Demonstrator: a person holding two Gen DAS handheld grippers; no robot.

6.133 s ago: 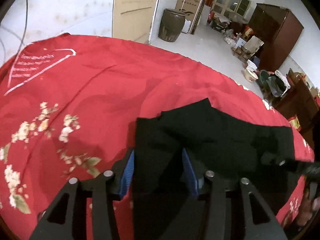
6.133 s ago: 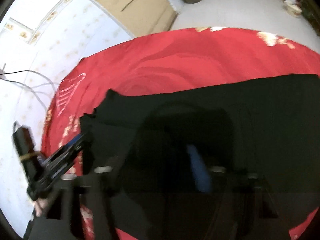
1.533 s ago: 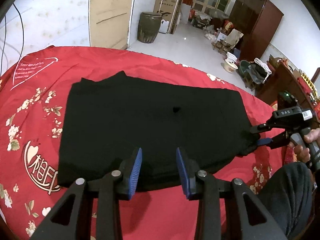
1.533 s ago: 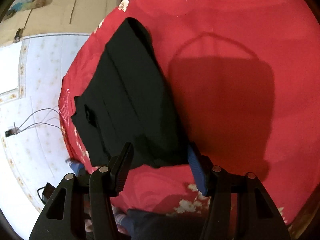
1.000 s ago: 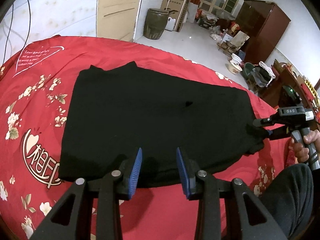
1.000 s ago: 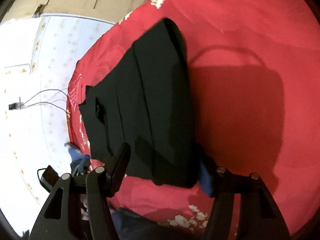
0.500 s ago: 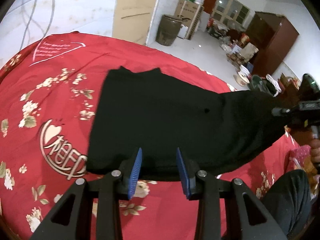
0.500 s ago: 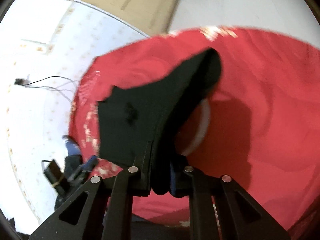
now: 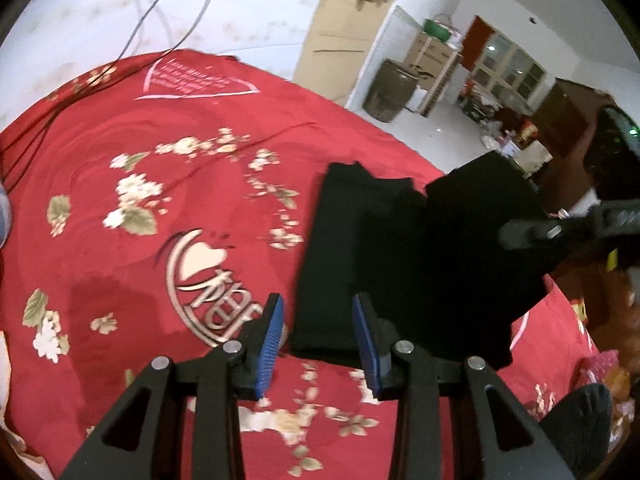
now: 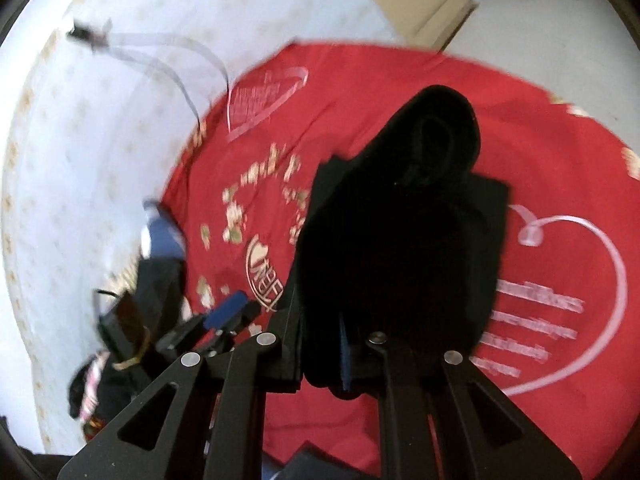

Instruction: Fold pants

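Note:
The black pants (image 9: 360,248) lie on the red bedspread (image 9: 160,184), their right end lifted and carried over the flat part. My left gripper (image 9: 318,340) is open and empty, its blue pads (image 9: 272,332) just short of the pants' near left corner. My right gripper (image 10: 320,356) is shut on the pants (image 10: 400,240), which hang dark over its fingers. It also shows in the left wrist view (image 9: 560,232), holding the raised fold. The left gripper shows in the right wrist view (image 10: 228,312) at lower left.
The red bedspread has flowers, a heart logo (image 9: 200,272) and a white heart outline (image 10: 580,300). A white wall with cables (image 9: 168,8) runs behind. Past the bed stand a brown jar (image 9: 390,90) and wooden cabinets (image 9: 568,108). My knee (image 9: 580,420) is at lower right.
My right gripper has lifted the pants' right end and swung it leftwards over the flat half. My left gripper has shifted left towards the near left corner, still open.

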